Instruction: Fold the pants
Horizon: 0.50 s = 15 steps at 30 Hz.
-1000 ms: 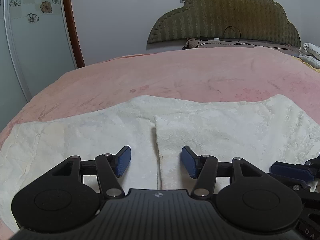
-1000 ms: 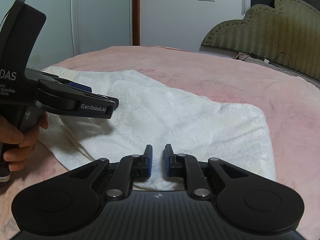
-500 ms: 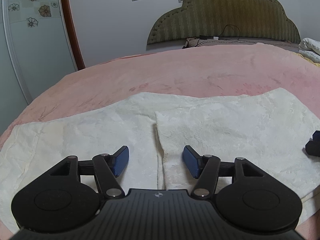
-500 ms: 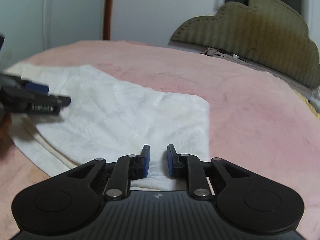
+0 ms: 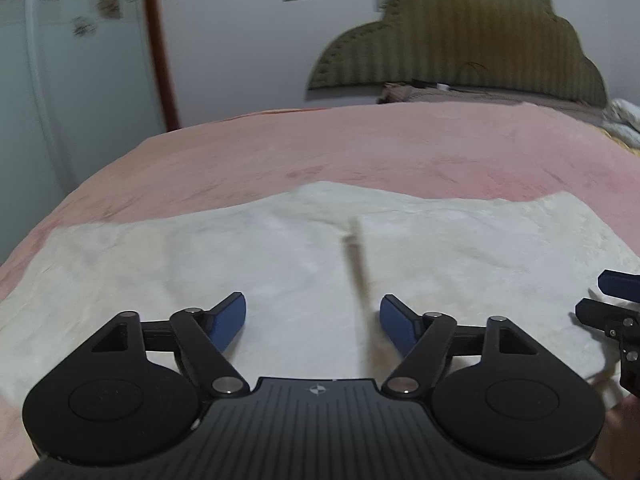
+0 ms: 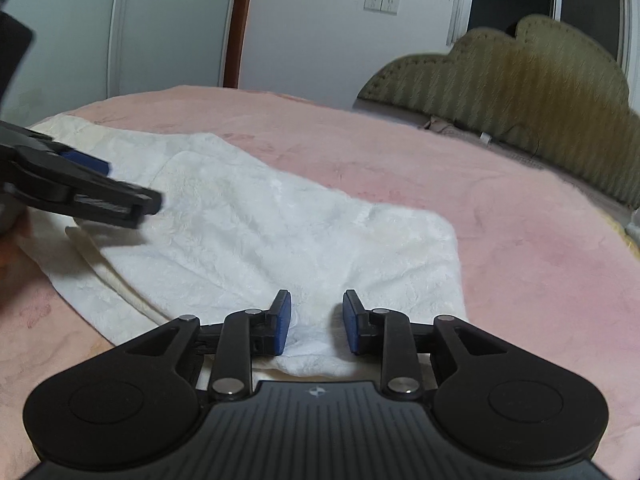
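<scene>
Left gripper (image 5: 313,318) hovers wide open, holding nothing, the white pants (image 5: 280,280) spread just beneath it; right gripper (image 6: 316,322) is half open, empty, pants' edge directly below.

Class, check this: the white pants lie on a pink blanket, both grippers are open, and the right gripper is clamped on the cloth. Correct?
Not quite. The right gripper is open above the pants, clamping nothing, as the right wrist view shows. The pink blanket and open left gripper stand.
</scene>
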Motion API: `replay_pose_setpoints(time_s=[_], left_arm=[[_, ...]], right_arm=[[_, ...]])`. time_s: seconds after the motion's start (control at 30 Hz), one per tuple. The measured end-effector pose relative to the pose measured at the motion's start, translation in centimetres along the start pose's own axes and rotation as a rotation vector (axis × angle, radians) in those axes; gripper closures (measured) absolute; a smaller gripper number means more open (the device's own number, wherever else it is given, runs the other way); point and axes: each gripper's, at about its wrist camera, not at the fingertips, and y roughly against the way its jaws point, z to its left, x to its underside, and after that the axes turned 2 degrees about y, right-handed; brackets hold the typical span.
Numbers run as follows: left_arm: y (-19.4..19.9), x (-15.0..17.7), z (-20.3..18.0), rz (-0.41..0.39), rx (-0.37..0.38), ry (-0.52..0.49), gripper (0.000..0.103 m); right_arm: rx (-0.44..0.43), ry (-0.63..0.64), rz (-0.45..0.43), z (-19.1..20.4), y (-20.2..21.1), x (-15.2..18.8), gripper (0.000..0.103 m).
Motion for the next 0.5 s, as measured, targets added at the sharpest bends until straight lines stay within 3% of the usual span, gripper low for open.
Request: replay_pose_setpoints(time_s=[0.1,0.17,0.23,0.27,0.5], left_arm=[[1.7,0.4,4.5,0.015,-0.031,0.123,0.021],[3.4,0.5,7.8,0.017,-0.039,0.225,0.021],[5.5,0.8,11.0,0.004,-0.023,0.32,0.019],[6.3,1.0,12.3,-0.001,-0.017,0.353,0.017],[9.3,3.1,19.9,-0.002,-0.028,0.584,0.014]], right_arm=[[-0.095,0.056,-0.042,2.4,0.6,-1.2,0.074],[-0.158,0.128,-0.081,5.3,1.1,-2.3,0.067],[-0.224,0.225,-0.13,8.6,1.9,-3.2,0.044],[-0.253,0.275,-0.158,10.2,2.3,-3.6,0.04],[-0.354,0.512,-0.241,19.1,2.8,-5.3,0.039]])
